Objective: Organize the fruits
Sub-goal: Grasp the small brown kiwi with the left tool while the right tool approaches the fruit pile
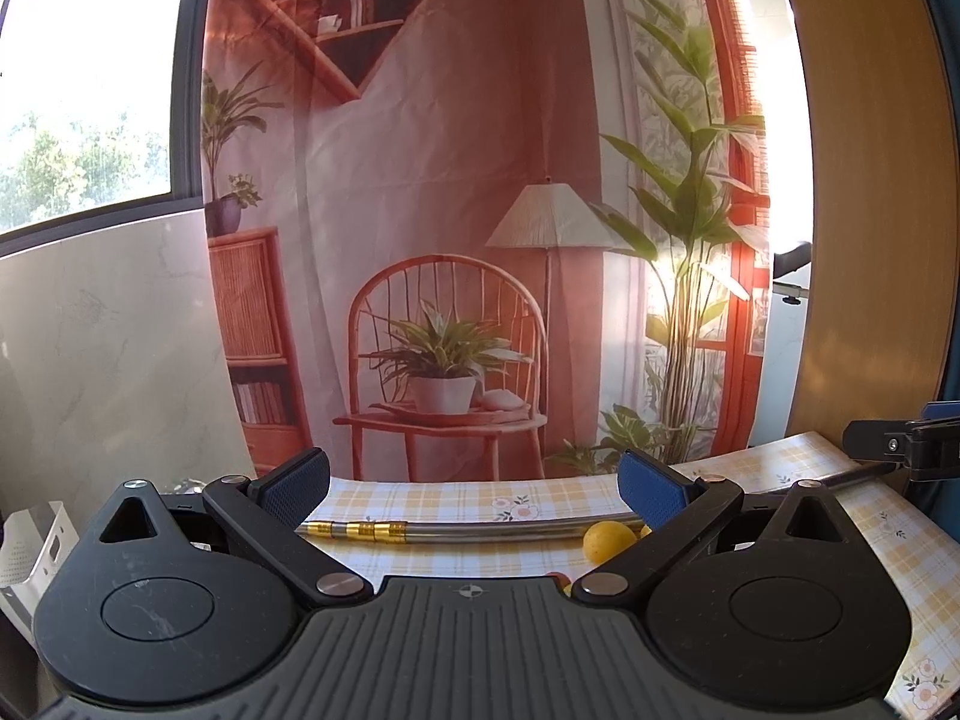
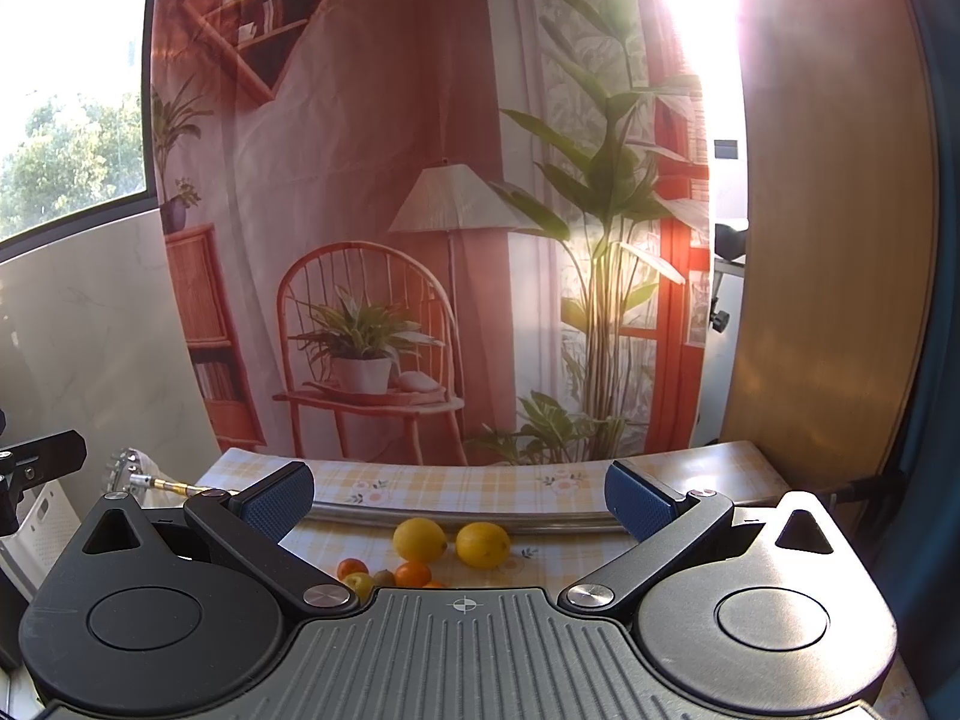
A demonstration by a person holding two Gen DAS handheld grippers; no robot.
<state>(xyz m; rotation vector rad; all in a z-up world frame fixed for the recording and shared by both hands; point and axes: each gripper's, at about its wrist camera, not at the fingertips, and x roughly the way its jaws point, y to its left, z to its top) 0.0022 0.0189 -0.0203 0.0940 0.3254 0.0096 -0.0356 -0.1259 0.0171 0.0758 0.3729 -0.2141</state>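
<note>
Left cam: my left gripper [image 1: 474, 489] is spread wide, holding nothing, up off the checked cloth [image 1: 420, 501]. One lemon [image 1: 607, 540] sits low right, by the metal rod [image 1: 480, 528].

Right cam: right gripper [image 2: 459, 498] also wide, empty. Two lemons [image 2: 450, 542] lie touching, small oranges [image 2: 413, 574] nearer me, partly hidden. I'd tilt down first, centre one lemon btwn pads, avoid nudging its neighbour.
</note>
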